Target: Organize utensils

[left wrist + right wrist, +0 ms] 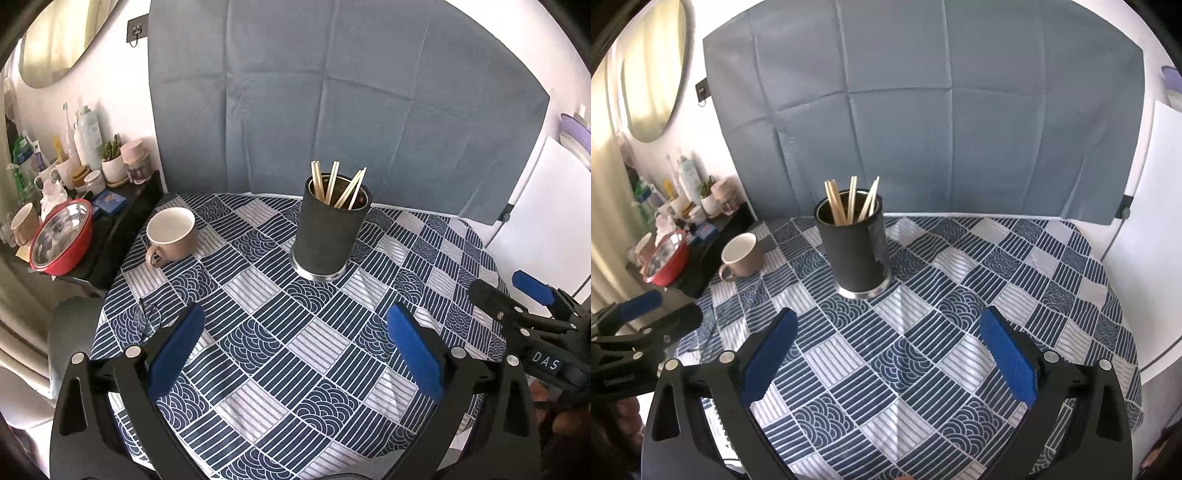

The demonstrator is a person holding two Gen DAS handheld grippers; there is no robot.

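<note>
Chopsticks (338,184) stand in a dark round holder (327,236) near the middle of the table (280,354), on the blue and white cloth. I count about five sticks, all leaning a bit, with their tops poking out. There is one holder and one tan mug (171,234), which sits to the left of the holder, well apart from it. The left gripper (295,347) is spread wide and holds nothing. The right gripper (888,350) is spread wide too and also holds nothing. Both hang above the cloth, short of the holder. I think all the sticks are put away. To do well now, keep both grippers clear of the holder so it does not tip.
</note>
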